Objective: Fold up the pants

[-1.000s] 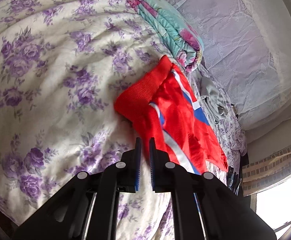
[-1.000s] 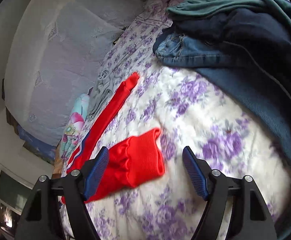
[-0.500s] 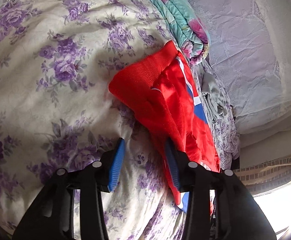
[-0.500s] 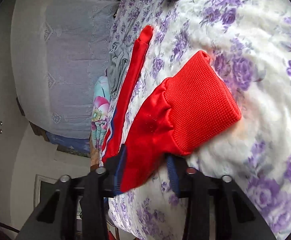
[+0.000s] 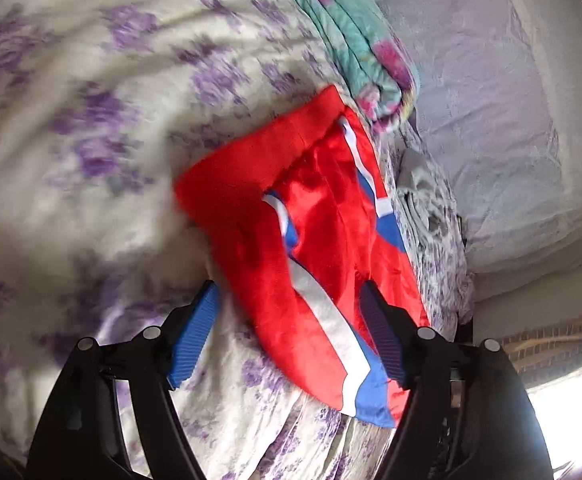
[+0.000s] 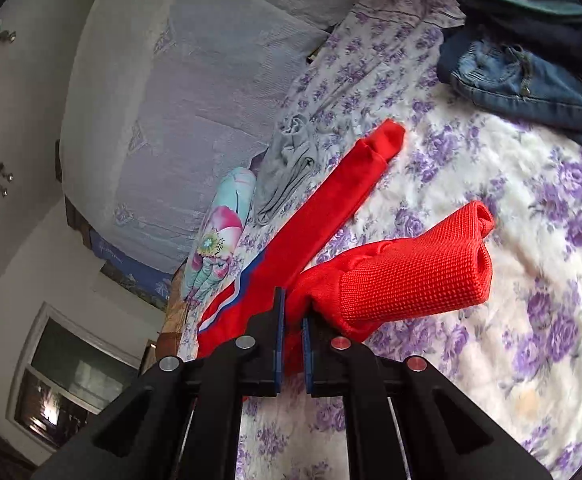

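Observation:
The red track pants with white and blue side stripes lie on the flowered bedspread. My left gripper is open, its blue pads either side of the waist end of the pants near the bed's edge. My right gripper is shut on the red pants at one leg just behind its ribbed cuff, which is lifted off the bed. The other leg lies stretched out flat toward the far side.
A folded teal flowered quilt and a grey garment lie beside the pants. Blue jeans and dark clothes are piled at the far right. A lilac padded headboard stands behind the bed.
My left gripper opened wide and moved over the waist end. My right gripper closed on the leg behind the cuff and lifted it.

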The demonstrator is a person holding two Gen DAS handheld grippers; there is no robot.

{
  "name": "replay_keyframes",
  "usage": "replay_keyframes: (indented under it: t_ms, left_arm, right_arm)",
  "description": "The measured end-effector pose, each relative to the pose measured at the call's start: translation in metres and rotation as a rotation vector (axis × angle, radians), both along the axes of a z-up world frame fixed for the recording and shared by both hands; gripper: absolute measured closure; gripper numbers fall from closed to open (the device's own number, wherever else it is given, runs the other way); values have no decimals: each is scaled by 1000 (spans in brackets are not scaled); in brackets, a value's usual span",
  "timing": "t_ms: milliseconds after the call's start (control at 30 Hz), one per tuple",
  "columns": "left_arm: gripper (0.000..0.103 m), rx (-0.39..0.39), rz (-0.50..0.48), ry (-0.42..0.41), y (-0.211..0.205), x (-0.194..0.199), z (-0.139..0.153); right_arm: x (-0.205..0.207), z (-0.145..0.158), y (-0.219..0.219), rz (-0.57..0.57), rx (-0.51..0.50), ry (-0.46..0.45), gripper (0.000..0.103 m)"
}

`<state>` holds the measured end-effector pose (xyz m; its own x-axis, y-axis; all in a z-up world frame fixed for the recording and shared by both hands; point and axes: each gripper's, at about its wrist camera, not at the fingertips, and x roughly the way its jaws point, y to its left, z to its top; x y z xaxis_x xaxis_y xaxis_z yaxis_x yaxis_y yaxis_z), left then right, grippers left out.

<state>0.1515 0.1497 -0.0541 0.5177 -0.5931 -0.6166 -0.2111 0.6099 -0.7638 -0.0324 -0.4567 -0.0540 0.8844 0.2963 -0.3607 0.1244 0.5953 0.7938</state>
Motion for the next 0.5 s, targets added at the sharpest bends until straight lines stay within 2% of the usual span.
replay_keyframes:
  t_ms: [67, 133, 200, 333, 367, 400, 433, 467, 500]
  left_arm:
    - [52, 62, 5, 17, -10, 11, -9]
    - [88, 128, 19, -9, -14, 11, -5]
    - [97, 94, 1, -26, -12, 8, 0]
    - [99, 59, -52, -117, -13, -18, 31]
    - [99, 68, -67, -137, -14, -25, 36]
    - [99, 86, -84, -142, -14, -30, 38]
    - [98, 98, -96, -126, -14, -33, 33]
    - [98, 94, -104, -90, -11, -35, 24]
    - [98, 79, -102, -47, -9, -38, 11]
  right_arm:
    - [0, -20, -4, -12, 28, 59, 95]
    - [-6, -39, -11, -8, 85, 90, 95]
    - [-9, -40, -16, -9, 106, 86, 95]
    - [-22, -2, -16, -15, -10, -7, 95]
    - [-27, 2, -18, 4, -39, -6, 90]
    - [-33, -1, -20, 21, -58, 26, 80]
    - [-41, -10, -24, 4, -58, 86, 49]
    - [-52, -21, -28, -35, -42, 148, 39]
    - [-64, -32, -31, -62, -18, 187, 39]
